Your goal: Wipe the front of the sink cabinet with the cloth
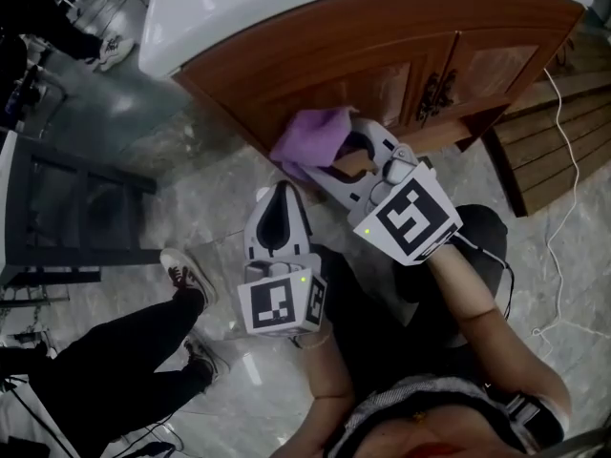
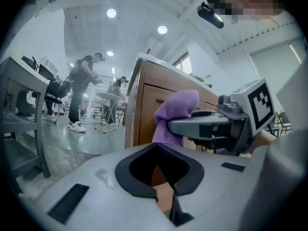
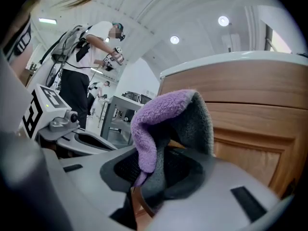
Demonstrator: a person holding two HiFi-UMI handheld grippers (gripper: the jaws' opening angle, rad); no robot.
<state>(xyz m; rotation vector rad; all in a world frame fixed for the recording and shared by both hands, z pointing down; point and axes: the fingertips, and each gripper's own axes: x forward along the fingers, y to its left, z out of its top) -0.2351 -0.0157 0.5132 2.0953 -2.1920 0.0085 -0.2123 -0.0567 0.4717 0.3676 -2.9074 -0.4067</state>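
Observation:
The sink cabinet [image 1: 382, 46] is brown wood with a white top, and its panelled front faces me. A purple cloth [image 1: 310, 139] hangs bunched against the lower left part of that front, with my right gripper [image 1: 320, 165] shut on it. In the right gripper view the cloth [image 3: 159, 114] folds over the jaws, purple outside and grey inside, next to the cabinet [image 3: 250, 129]. My left gripper [image 1: 283, 191] hovers just below and left of the cloth, shut and empty. The left gripper view shows the cloth [image 2: 177, 112] ahead of it, by the cabinet's corner [image 2: 144, 109].
Dark metal door handles [image 1: 434, 93] sit on the cabinet doors to the right. A bystander's legs and sneaker [image 1: 181, 275] stand at lower left on the marble floor. A black metal frame [image 1: 76, 218] is at left. A white cable [image 1: 563, 189] and wooden planks [image 1: 563, 132] lie at right.

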